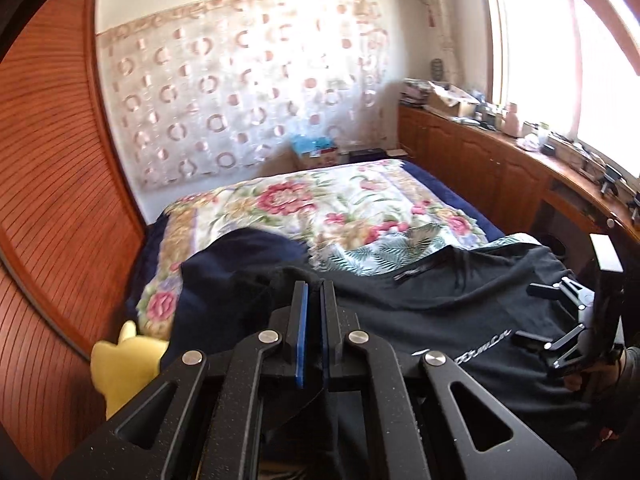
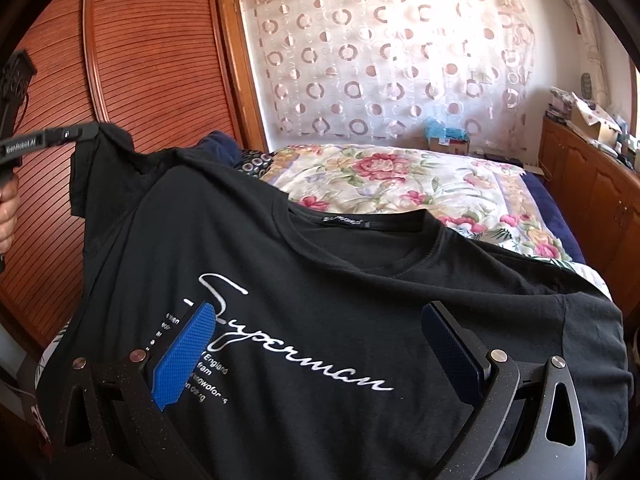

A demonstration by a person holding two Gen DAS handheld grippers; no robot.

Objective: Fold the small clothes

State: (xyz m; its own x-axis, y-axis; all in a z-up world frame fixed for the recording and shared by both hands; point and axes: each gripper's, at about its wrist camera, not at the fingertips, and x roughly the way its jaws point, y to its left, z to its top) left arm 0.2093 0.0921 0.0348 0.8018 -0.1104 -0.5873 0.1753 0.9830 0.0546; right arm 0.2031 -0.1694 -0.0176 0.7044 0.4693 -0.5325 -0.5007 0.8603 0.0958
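A black T-shirt (image 2: pixel 328 280) with white "Superman" script lies front up over the near end of the bed. It also shows in the left wrist view (image 1: pixel 460 304). My left gripper (image 1: pixel 314 292) is shut on black cloth of the shirt's left sleeve. In the right wrist view it (image 2: pixel 86 133) holds that sleeve lifted at the far left. My right gripper (image 2: pixel 320 340) is open above the shirt's chest print, its blue pads (image 2: pixel 184 352) wide apart. It also shows open at the right edge of the left wrist view (image 1: pixel 540 316).
A floral quilt (image 2: pixel 400 184) covers the bed beyond the shirt. A dark navy garment (image 1: pixel 240 264) lies left of the shirt. A yellow plush toy (image 1: pixel 120 364) sits by the wooden wardrobe (image 1: pixel 52 200). A cluttered wooden cabinet (image 1: pixel 500 160) runs along the right.
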